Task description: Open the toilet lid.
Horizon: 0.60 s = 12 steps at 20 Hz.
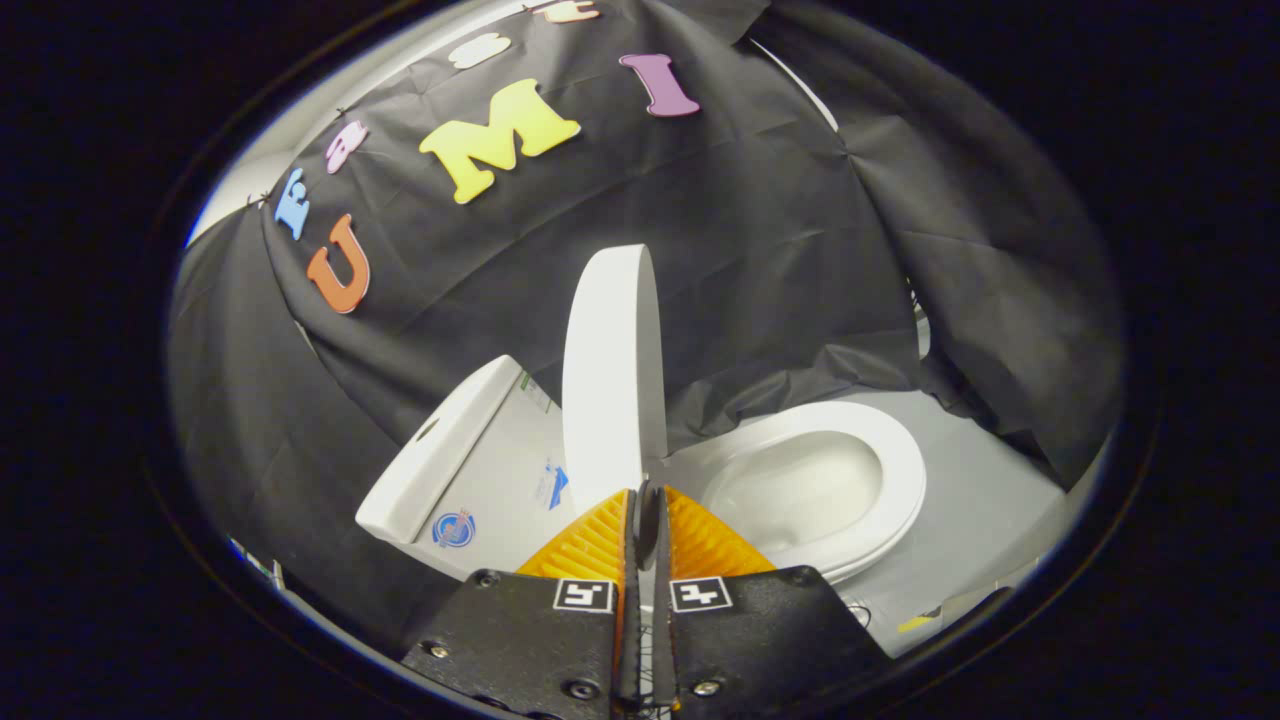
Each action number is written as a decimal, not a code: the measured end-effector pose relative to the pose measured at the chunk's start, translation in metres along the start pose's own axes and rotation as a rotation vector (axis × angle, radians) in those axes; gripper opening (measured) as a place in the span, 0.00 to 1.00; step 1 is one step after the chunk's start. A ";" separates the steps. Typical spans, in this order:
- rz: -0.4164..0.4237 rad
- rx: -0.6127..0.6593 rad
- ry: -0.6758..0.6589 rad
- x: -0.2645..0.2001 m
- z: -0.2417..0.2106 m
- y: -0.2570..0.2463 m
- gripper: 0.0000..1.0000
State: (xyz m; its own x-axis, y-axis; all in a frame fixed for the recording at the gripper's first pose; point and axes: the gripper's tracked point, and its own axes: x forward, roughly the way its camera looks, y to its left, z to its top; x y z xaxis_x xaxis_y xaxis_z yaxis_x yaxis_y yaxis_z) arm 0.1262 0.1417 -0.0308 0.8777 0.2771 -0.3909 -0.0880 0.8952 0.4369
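The gripper [645,495] is seen with its orange fingers [590,545] pressed together, nothing held between them. Just beyond the fingertips, the toilet lid [610,370] is raised upright. The cistern [450,470] is found behind the lid, the open seat [860,470] before it.
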 end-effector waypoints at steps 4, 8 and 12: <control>-0.009 -0.031 -0.004 0.003 -0.002 0.016 0.08; -0.023 -0.060 -0.012 0.004 -0.003 0.031 0.08; -0.035 -0.107 -0.016 0.007 -0.007 0.046 0.08</control>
State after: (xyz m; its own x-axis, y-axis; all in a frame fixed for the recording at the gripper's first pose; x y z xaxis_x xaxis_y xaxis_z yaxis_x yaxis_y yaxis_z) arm 0.1251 0.1871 -0.0190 0.8884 0.2403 -0.3912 -0.1064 0.9366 0.3338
